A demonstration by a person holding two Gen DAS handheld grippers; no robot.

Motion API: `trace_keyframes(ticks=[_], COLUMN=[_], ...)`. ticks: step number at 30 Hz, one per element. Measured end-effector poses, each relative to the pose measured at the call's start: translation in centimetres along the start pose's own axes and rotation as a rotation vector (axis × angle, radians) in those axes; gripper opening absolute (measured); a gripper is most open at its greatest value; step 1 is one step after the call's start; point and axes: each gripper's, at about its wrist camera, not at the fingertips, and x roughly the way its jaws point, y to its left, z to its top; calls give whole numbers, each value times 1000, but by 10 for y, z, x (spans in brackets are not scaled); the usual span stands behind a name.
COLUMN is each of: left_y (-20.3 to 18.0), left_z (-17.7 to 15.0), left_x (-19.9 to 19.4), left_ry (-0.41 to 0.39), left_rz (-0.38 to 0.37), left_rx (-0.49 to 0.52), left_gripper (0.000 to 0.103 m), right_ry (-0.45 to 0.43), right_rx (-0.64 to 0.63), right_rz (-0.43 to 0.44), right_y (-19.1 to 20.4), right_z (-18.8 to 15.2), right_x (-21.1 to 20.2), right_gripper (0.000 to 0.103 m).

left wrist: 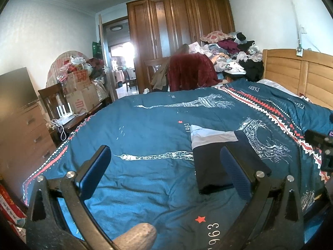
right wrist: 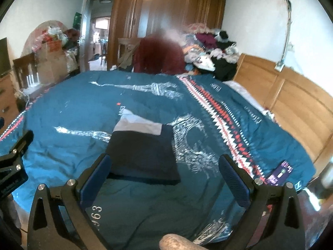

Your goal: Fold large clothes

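Observation:
A folded garment, dark navy with a pale grey band at its far end, lies flat on the blue bedspread; it shows in the left wrist view (left wrist: pixel 216 156) and in the right wrist view (right wrist: pixel 143 152). My left gripper (left wrist: pixel 164 166) is open above the bedspread, its right finger in front of the garment's near right part, nothing between the fingers. My right gripper (right wrist: pixel 164 175) is open too, hovering just short of the garment's near edge and holding nothing. Part of the right gripper (left wrist: pixel 320 145) shows at the left wrist view's right edge.
The bed (left wrist: pixel 145 125) has a blue Paris-print cover and a wooden headboard (right wrist: pixel 291 95) on the right. A person in a dark red top (left wrist: pixel 187 70) sits beyond the far edge, before a wardrobe (left wrist: pixel 179 31). Clothes pile (left wrist: pixel 233 52), boxes (left wrist: pixel 81 91), dresser (left wrist: pixel 22 137), purple packet (right wrist: pixel 280 173).

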Motion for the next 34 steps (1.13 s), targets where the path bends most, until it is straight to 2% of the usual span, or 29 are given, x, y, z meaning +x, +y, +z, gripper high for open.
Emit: trace_keyframes(ticks=[11, 17, 22, 24, 26, 30, 34], left_y=[2, 2, 2, 2, 0, -7, -7], left_z=[3, 2, 2, 2, 2, -2, -6], left_x=[-4, -4, -3, -3, -1, 6, 16], left_ry=[-9, -9, -8, -4, 7, 52, 99], left_rz=[-2, -1, 0, -3, -9, 10, 31], left_rx=[-9, -9, -9, -10, -15, 6, 14], left_gripper=[103, 103, 103, 103, 103, 103, 103], right_ry=[-105, -107, -65, -3, 40, 109, 115], right_rx=[-23, -18, 9, 41, 52, 76, 81], right_rz=[-38, -19, 49, 129, 164, 209, 220], right_y=[1, 1, 0, -2, -3, -4, -1], right_z=[16, 23, 24, 22, 17, 6, 3], right_x=[-42, -50, -43, -30, -17, 6, 16], right_gripper=[103, 103, 103, 103, 103, 103, 103])
